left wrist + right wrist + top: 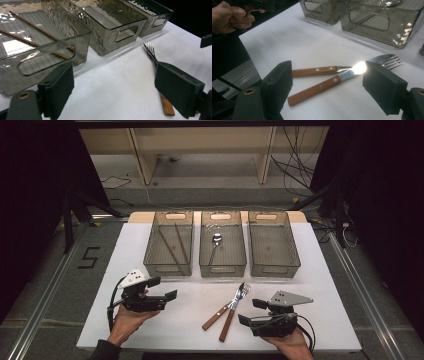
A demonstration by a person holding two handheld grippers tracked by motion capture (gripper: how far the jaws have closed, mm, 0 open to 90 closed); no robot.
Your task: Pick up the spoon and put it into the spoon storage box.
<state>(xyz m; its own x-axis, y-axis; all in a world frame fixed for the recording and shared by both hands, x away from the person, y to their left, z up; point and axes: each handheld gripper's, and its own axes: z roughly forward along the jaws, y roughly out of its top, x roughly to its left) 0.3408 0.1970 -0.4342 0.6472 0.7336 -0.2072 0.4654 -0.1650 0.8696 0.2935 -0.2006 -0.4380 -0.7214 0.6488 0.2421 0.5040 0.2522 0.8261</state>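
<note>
Only readable marking: a black "5" [88,257] taped on the floor left of the table [150,320]. No labels on the bins or cutlery.

Your right gripper [256,311]: jaws spread wide, nothing between them, nothing touched. It hovers just right of the two wooden-handled pieces and points left toward them; in the right gripper view they lie between and just beyond the jaws.

Your left gripper [166,295]: jaws also spread wide, empty, aimed right across the table, with your hand [127,320] under it, palm up.

Fork [234,310] and knife [222,310] lie on the table in front of the middle bin [222,266], crossed near the metal ends, handles splaying toward you. Glare hides where they cross, so I can't tell whether they touch.

Left bin [167,267] holds two chopsticks [175,245]. Middle bin holds a spoon [214,245]. Right bin [274,266] sits beside it.
</note>
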